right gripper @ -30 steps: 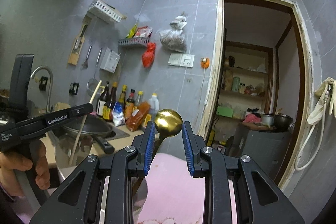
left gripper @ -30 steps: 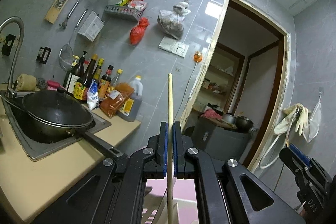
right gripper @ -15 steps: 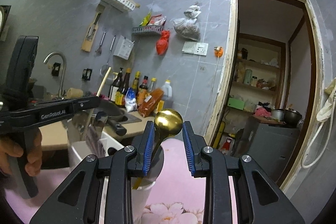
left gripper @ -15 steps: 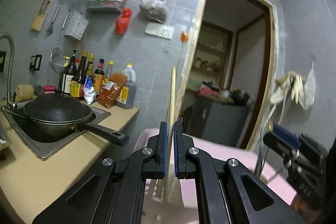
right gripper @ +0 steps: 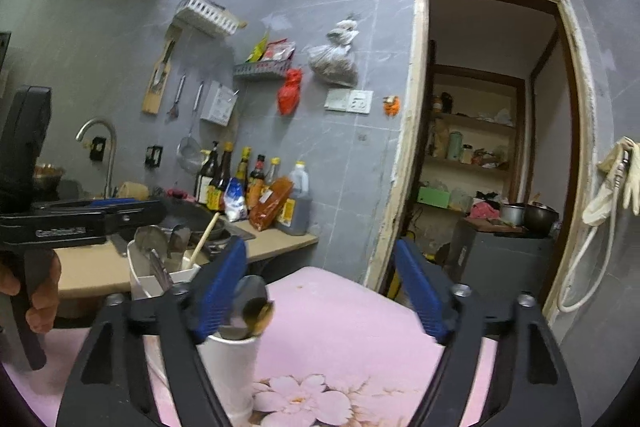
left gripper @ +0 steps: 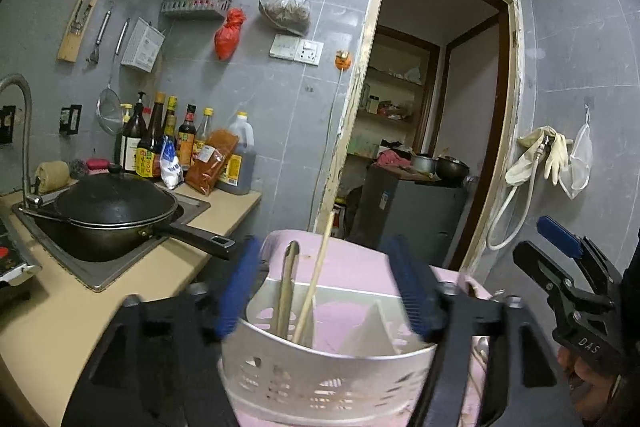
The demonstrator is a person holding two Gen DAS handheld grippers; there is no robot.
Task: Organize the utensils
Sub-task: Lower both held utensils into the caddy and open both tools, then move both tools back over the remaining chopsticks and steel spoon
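Home kitchen: sink tap (left gripper: 18,115), black wok (left gripper: 114,205) and sauce bottles (left gripper: 176,147) left of the claw; pantry doorway (left gripper: 432,107) ahead, probably storage shelves inside.

My left gripper (left gripper: 324,291) points slightly down, jaws opening, pads touching nothing. My right gripper (right gripper: 320,291) sits level, jaws opening too.
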